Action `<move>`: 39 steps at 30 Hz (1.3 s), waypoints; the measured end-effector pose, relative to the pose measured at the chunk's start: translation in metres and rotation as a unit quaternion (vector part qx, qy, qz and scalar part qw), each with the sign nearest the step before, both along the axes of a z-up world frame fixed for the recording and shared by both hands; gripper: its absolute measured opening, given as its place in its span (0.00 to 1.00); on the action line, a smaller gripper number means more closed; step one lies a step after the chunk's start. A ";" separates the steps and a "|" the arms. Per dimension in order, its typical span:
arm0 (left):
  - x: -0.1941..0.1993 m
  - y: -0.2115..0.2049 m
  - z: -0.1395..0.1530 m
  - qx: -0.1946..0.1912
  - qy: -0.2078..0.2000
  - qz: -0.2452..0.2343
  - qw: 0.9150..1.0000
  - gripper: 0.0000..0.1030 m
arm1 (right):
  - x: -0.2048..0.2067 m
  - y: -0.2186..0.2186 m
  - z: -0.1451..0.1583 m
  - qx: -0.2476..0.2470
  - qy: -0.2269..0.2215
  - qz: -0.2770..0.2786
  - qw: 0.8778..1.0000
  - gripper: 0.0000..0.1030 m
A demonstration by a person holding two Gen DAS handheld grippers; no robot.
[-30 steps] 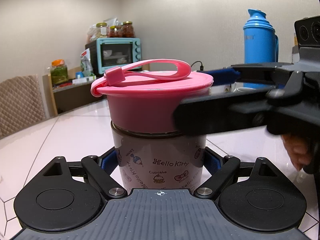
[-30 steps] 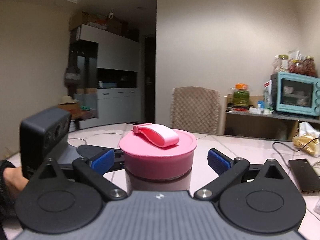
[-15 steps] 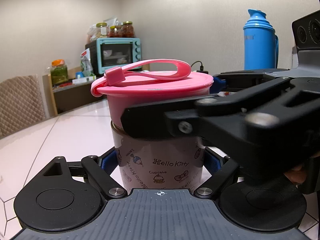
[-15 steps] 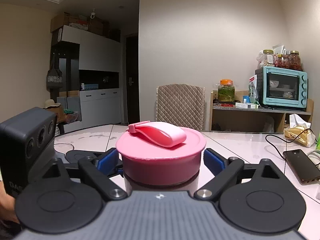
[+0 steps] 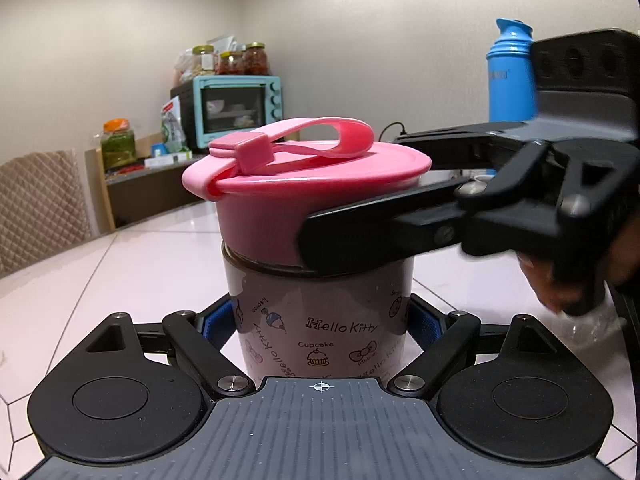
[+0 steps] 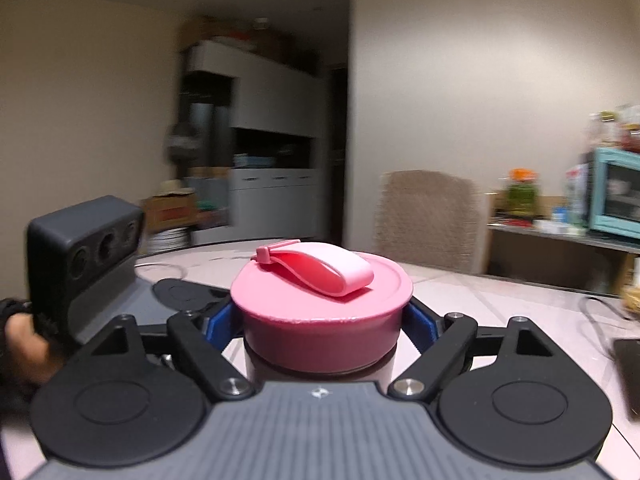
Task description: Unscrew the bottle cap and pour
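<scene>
Between the blue pads of the left claw (image 5: 320, 322) sits the printed bottle (image 5: 320, 320), gripped at its body and standing upright on the white counter (image 5: 120, 264). Higher up, the right claw (image 6: 320, 322) has just closed onto the pink cap (image 6: 320, 312). Risk, in my judgement: if the lower grip is weak, twisting could spin the whole bottle or tip it.

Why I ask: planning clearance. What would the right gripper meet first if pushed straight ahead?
The pink cap: the right gripper is already shut on it, so it would shove the bottle.
</scene>
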State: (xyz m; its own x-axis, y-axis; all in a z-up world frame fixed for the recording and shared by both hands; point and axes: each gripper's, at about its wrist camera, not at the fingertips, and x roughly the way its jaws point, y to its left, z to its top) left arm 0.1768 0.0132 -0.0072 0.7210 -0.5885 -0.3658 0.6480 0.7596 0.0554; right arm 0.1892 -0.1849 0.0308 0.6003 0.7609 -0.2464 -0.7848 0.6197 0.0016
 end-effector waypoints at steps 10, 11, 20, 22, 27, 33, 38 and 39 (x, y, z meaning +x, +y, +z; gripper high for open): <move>-0.001 -0.001 0.000 0.000 0.000 0.000 1.000 0.88 | 0.046 -0.028 0.013 -0.006 0.027 0.180 0.983 0.83; -0.001 -0.001 0.000 0.000 0.000 0.000 1.000 0.88 | 0.047 -0.029 0.013 -0.004 0.028 0.187 0.982 0.83; -0.001 -0.001 0.000 0.000 0.000 0.000 1.000 0.88 | 0.035 -0.029 0.018 -0.020 0.015 0.141 0.990 0.94; -0.002 -0.001 0.000 0.000 0.000 0.000 1.000 0.88 | 0.021 -0.025 0.019 -0.036 0.002 0.098 0.995 0.95; -0.002 0.000 0.000 0.000 0.001 0.000 1.000 0.88 | -0.016 -0.015 0.019 -0.043 -0.025 -0.013 0.999 0.96; -0.002 -0.001 0.000 0.000 0.001 0.000 1.000 0.88 | -0.041 0.002 0.013 -0.028 -0.029 -0.100 0.994 0.99; -0.002 -0.001 0.001 0.000 0.000 0.000 1.000 0.88 | -0.044 0.016 0.008 -0.008 -0.020 -0.139 0.990 0.99; -0.003 -0.001 0.001 0.000 0.000 0.000 1.000 0.88 | -0.043 0.020 0.007 -0.006 -0.020 -0.145 0.989 0.99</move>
